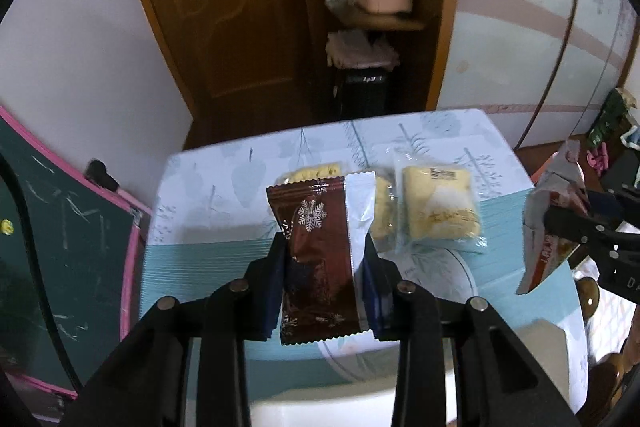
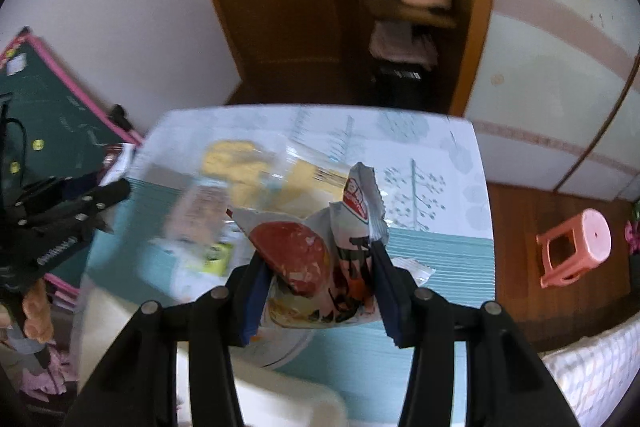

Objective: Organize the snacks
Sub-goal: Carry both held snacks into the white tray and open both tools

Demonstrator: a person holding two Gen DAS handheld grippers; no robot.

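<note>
My left gripper [image 1: 325, 247] is shut on a brown snack packet with a white snowflake [image 1: 316, 259] and holds it above the table. My right gripper [image 2: 316, 259] is shut on a white and red snack bag [image 2: 320, 267]; that bag also shows at the right of the left wrist view [image 1: 548, 227]. A clear pack with a yellow cake [image 1: 438, 211] lies on the table, and more yellow biscuit packs [image 1: 316, 173] lie behind the brown packet. In the right wrist view the yellow packs [image 2: 236, 163] are blurred.
The table [image 1: 208, 187] has a pale blue and white tablecloth with tree prints. A green chalkboard with a pink frame [image 1: 60, 227] leans at the left. A wooden door [image 1: 224, 7] stands behind. A pink stool [image 2: 576, 251] is on the floor at right.
</note>
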